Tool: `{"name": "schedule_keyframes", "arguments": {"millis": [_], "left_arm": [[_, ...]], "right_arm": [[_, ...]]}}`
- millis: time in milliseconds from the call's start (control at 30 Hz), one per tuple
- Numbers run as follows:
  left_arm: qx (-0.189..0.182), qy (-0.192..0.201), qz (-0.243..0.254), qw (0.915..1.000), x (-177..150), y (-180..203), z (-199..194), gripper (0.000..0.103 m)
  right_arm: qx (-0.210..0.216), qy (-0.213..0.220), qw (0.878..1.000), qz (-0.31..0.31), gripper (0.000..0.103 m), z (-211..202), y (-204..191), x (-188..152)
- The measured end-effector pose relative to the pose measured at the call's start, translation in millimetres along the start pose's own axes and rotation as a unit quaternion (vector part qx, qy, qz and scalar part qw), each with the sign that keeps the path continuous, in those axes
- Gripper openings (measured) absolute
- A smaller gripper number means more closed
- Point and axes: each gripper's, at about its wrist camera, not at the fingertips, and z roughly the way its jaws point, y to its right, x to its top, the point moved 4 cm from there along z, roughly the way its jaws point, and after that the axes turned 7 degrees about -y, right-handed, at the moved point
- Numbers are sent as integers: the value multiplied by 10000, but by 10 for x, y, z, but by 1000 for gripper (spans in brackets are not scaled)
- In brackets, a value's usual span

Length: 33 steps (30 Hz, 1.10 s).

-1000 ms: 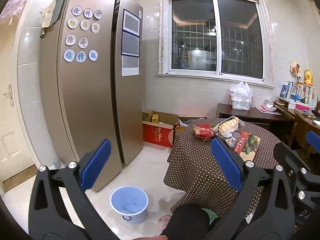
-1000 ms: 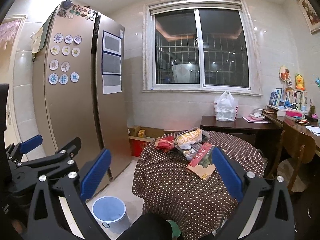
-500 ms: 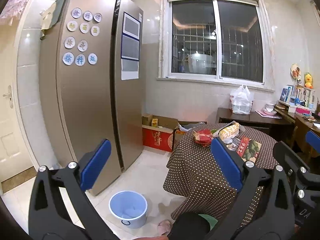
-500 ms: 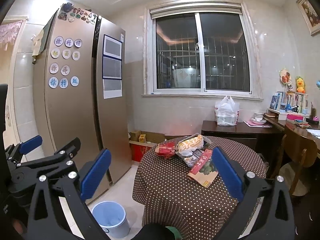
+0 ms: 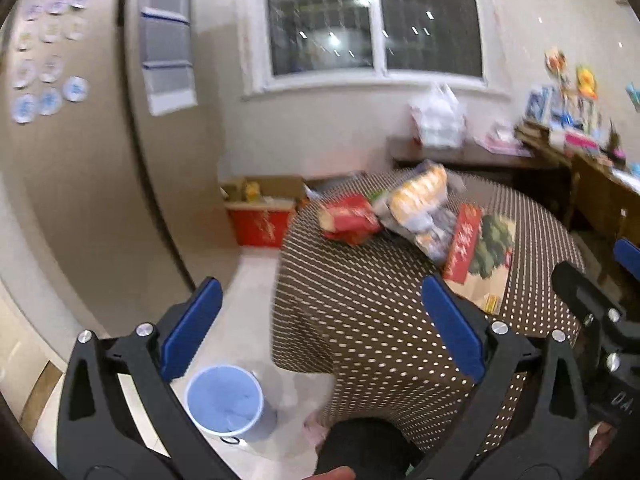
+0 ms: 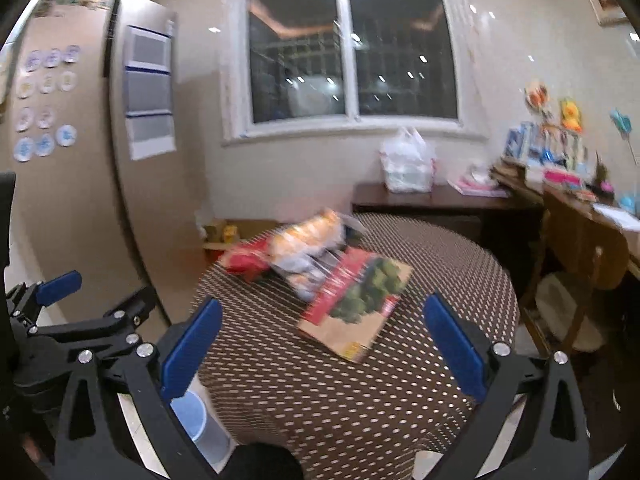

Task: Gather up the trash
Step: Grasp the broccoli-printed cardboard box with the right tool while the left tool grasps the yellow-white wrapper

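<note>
Wrappers lie on a round table with a brown dotted cloth (image 5: 360, 304) (image 6: 320, 392): a red packet (image 5: 348, 218) (image 6: 246, 258), a yellow and clear bag (image 5: 418, 200) (image 6: 308, 244), and a flat red and green paper bag (image 5: 480, 248) (image 6: 356, 300). A light blue bin (image 5: 224, 400) (image 6: 192, 412) stands on the floor left of the table. My left gripper (image 5: 320, 320) is open and empty, short of the table edge. My right gripper (image 6: 320, 332) is open and empty, over the near part of the table. Both views are blurred.
A tall fridge (image 5: 80, 160) stands at the left. A red box (image 5: 260, 224) sits on the floor behind the table. A dark sideboard with a white plastic bag (image 6: 406, 164) runs along the far wall. A wooden chair (image 6: 580, 264) stands at the right.
Both grippers have moved forward and tilted down toward the table. The wrappers and the bin look larger and closer. Both stay open.
</note>
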Motion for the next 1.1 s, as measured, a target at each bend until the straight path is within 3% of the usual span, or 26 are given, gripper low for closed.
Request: {"name": "schedule_keyframes", "arguments": {"millis": [200, 333, 600, 800, 1100], "left_arm": [[-332, -390, 321, 9982, 66, 338, 489, 98], [-662, -639, 401, 9950, 107, 523, 747, 97], [-666, -913, 340, 9930, 209, 590, 1213, 97], [-619, -876, 279, 9938, 351, 507, 1404, 97], [-784, -880, 338, 9925, 537, 517, 1619, 97]], "right_arm": [[-255, -413, 9982, 339, 99, 522, 384, -70], [-199, -684, 9958, 574, 99, 815, 561, -121], [64, -1199, 9873, 1040, 99, 1392, 794, -163], [582, -1636, 9751, 1380, 99, 1824, 773, -123], [791, -1852, 9641, 1733, 99, 2199, 848, -17]]}}
